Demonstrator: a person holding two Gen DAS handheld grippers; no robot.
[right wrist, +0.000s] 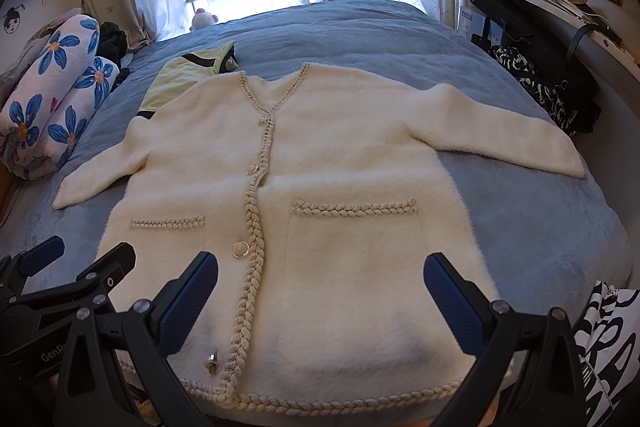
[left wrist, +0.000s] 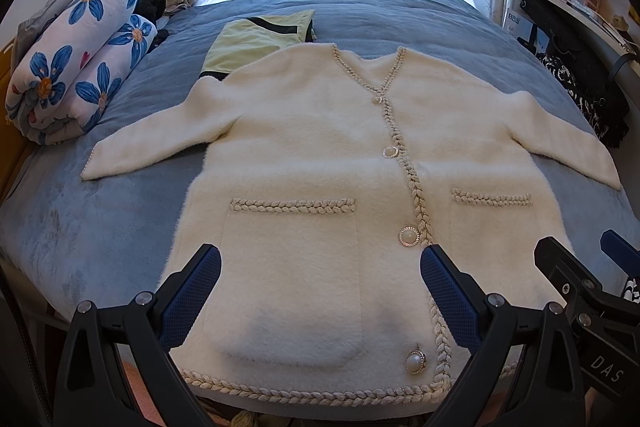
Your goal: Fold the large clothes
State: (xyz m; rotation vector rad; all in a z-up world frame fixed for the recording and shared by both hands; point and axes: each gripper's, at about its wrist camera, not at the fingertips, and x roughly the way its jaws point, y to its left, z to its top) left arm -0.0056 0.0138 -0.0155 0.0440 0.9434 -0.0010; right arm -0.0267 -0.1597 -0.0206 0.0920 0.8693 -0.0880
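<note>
Left tool (left wrist: 320, 291) and right tool (right wrist: 320, 297) both gaped wide, grasping nothing, hovered over cardigan (left wrist: 320, 155) hem. Cardigan lay flat on bed (left wrist: 100, 227), buttoned, sleeves spread. Yellow-green garment (left wrist: 256, 41) tucked beneath cardigan shoulder.

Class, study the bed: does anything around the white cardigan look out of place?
Yes. The cardigan lies flat and buttoned, but its far left shoulder overlaps a yellow-green garment, which sits partly trapped underneath.
</note>
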